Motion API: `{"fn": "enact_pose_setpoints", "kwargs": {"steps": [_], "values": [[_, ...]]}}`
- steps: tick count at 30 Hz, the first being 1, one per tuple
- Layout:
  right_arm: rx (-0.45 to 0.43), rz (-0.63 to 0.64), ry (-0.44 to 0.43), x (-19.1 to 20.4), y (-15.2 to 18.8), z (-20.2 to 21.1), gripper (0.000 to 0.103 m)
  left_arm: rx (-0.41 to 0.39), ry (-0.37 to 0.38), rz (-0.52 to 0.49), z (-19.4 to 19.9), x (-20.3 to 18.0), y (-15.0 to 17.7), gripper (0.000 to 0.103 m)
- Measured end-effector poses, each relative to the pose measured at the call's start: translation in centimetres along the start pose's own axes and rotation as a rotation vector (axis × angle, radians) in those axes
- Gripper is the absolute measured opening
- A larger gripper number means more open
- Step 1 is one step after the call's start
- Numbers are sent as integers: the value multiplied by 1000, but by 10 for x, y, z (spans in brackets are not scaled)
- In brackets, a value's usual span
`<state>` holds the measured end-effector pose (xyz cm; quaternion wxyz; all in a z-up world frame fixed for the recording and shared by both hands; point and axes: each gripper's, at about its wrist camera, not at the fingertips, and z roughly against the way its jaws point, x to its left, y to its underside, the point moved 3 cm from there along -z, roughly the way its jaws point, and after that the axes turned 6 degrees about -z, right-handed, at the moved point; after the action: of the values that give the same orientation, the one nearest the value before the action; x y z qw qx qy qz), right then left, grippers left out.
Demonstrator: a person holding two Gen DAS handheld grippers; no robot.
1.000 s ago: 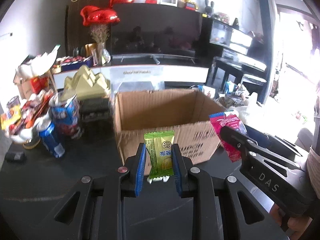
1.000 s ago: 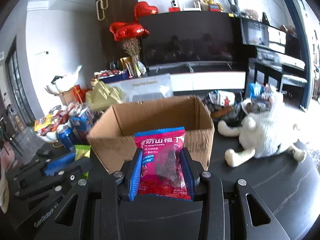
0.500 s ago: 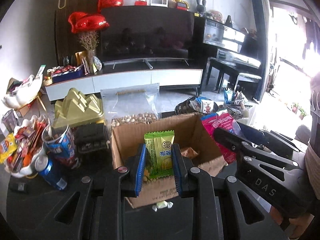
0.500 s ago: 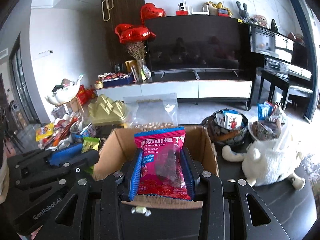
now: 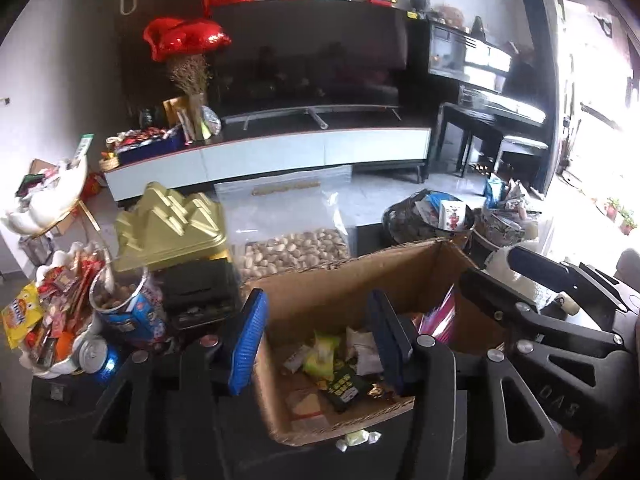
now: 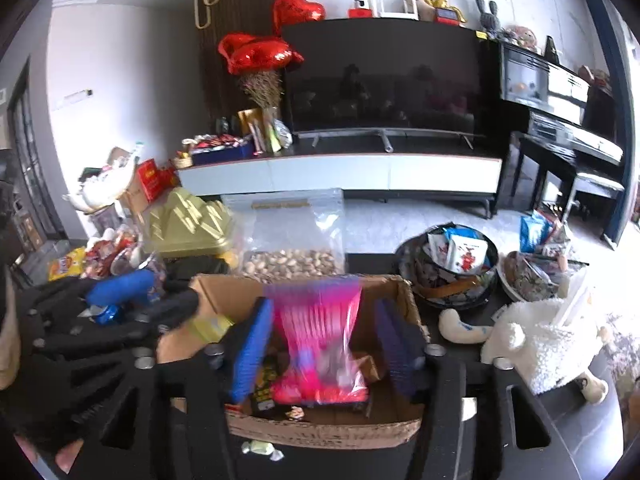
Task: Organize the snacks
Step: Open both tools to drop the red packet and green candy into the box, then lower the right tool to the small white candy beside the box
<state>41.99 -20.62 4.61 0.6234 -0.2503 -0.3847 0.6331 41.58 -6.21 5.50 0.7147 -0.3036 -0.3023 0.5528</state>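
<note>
An open cardboard box (image 5: 340, 288) (image 6: 320, 432) sits on the dark table with several snack packs inside. My left gripper (image 5: 316, 344) is open above the box. The green packet (image 5: 320, 356) lies among the snacks in the box. My right gripper (image 6: 324, 352) is open over the box. The pink hawthorn packet (image 6: 320, 344) is blurred between the jaws, falling into the box; it also shows in the left wrist view (image 5: 440, 316).
A wrapped candy (image 5: 358, 438) (image 6: 260, 449) lies before the box. Behind are a bag of pistachios (image 5: 292, 248), a gold tin (image 5: 172, 232), cans and a snack bowl (image 5: 52, 320) left, snack bowls (image 6: 452, 264) and a white plush toy (image 6: 532, 336) right.
Both grippers moved over the box and opened. The green packet dropped into the box and the pink packet is falling out of the right gripper.
</note>
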Motion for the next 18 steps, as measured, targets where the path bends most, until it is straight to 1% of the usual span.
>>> {"fn": "enact_pose_setpoints", "kwargs": {"steps": [3, 6, 10, 13, 15, 18], "values": [[8, 15, 2, 3, 8, 5, 58, -16, -17, 11, 13, 4, 9, 57], [-1, 28, -6, 10, 16, 15, 58, -33, -58, 26, 28, 10, 18, 58], [-15, 34, -20, 23, 27, 31, 65, -60, -89, 44, 49, 18, 34, 60], [-26, 26, -32, 29, 36, 41, 65, -73, -100, 47, 61, 21, 45, 63], [-33, 23, -26, 33, 43, 46, 66, -81, -122, 47, 69, 25, 58, 66], [-38, 21, -32, 39, 58, 53, 68, -82, -141, 61, 76, 30, 73, 67]]}}
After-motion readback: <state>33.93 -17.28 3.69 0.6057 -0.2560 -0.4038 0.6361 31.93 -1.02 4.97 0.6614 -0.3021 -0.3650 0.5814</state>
